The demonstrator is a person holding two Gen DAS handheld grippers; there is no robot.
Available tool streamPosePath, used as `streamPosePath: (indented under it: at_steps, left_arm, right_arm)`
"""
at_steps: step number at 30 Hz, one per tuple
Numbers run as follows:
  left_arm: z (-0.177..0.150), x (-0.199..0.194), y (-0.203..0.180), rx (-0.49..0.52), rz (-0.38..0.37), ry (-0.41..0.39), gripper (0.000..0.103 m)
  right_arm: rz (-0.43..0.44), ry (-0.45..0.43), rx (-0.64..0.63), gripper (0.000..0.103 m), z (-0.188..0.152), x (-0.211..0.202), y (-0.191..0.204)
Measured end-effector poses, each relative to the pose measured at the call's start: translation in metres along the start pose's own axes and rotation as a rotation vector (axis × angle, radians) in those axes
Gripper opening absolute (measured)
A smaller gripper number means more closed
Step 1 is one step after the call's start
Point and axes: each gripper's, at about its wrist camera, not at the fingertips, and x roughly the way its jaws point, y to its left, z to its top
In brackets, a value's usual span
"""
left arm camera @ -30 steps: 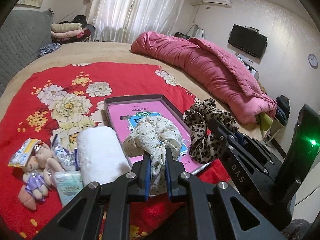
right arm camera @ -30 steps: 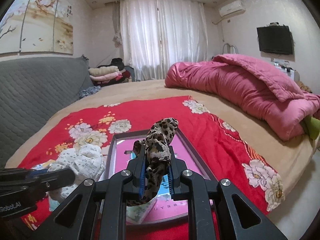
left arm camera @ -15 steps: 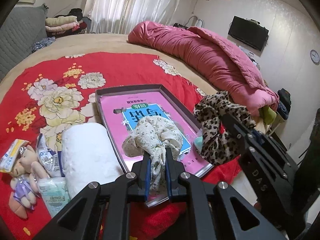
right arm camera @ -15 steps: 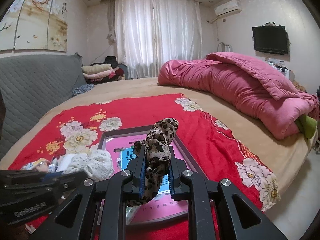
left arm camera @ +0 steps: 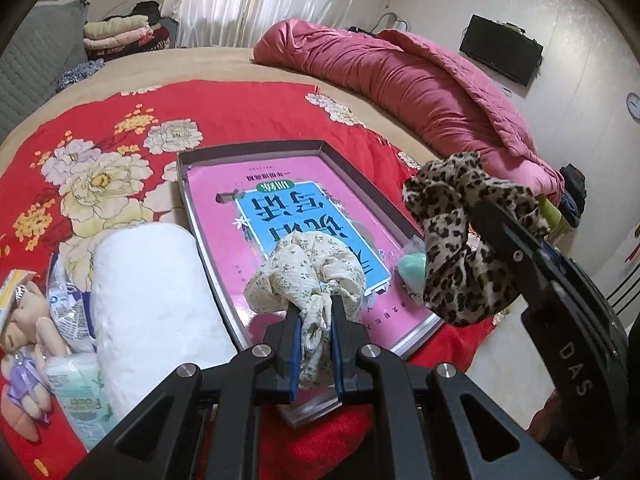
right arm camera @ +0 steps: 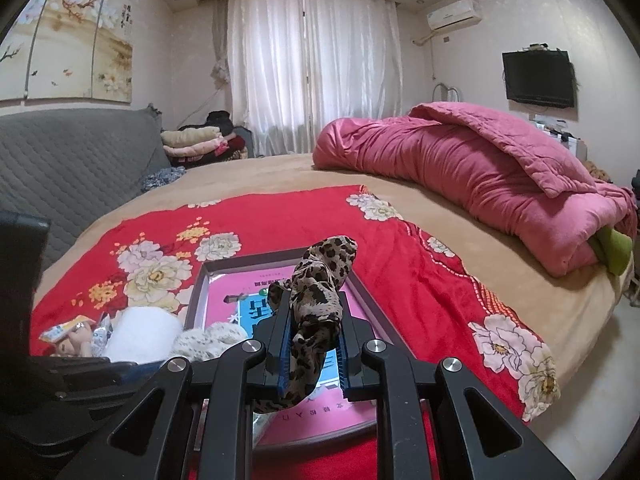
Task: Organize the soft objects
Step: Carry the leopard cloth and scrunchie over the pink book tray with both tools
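From the left wrist camera, the left gripper [left arm camera: 314, 320] is clenched on a cream floral scrunchie [left arm camera: 306, 276], which bunches over the near end of a shallow grey tray [left arm camera: 256, 148] lined with a pink sheet. That sheet carries a blue panel of large Chinese characters, upside down from here and not readable. "DAS" is printed in white on the black body of the right gripper [left arm camera: 496, 220], which reaches in from the right, grasping a leopard-print scrunchie [left arm camera: 456, 248] held above the tray's right edge. A mint-green soft piece [left arm camera: 414, 268] lies in the tray just beside the leopard fabric. Left of the tray sit a white rolled towel [left arm camera: 148, 300], a small plush doll [left arm camera: 24, 340] and a tissue pack [left arm camera: 76, 400] whose label looks like "Flower" — all on the red floral blanket [left arm camera: 240, 108].

From the right wrist camera, the right gripper [right arm camera: 314, 320] is clamped on the leopard-print scrunchie [right arm camera: 320, 280], which hides much of the tray [right arm camera: 256, 262] — the mint piece and the tissue label cannot be seen here. The cream scrunchie [right arm camera: 208, 340] and the towel [right arm camera: 140, 334] peek out at lower left, behind the left gripper's dark body. This view alone shows the painted wall panel [right arm camera: 68, 40]; the rolled pink quilt [right arm camera: 480, 176] and the wall television [right arm camera: 538, 76] lie beyond.
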Motion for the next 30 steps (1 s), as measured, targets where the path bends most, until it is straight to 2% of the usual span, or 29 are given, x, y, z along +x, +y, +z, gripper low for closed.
streamPosePath:
  at_steps: [10,22,30]
  left_arm:
    - [-0.006,0.011,0.003,-0.01,0.006,0.035,0.012]
    - [-0.011,0.016,0.003,0.0,-0.003,0.059,0.012]
    - [-0.011,0.015,0.003,0.0,-0.009,0.062,0.012]
  right_arm:
    - [0.012,0.005,0.0,0.019,-0.002,0.005,0.001]
    - [0.029,0.104,0.003,0.019,-0.013,0.028,0.0]
    - [0.021,0.217,-0.006,0.019,-0.023,0.05,-0.001]
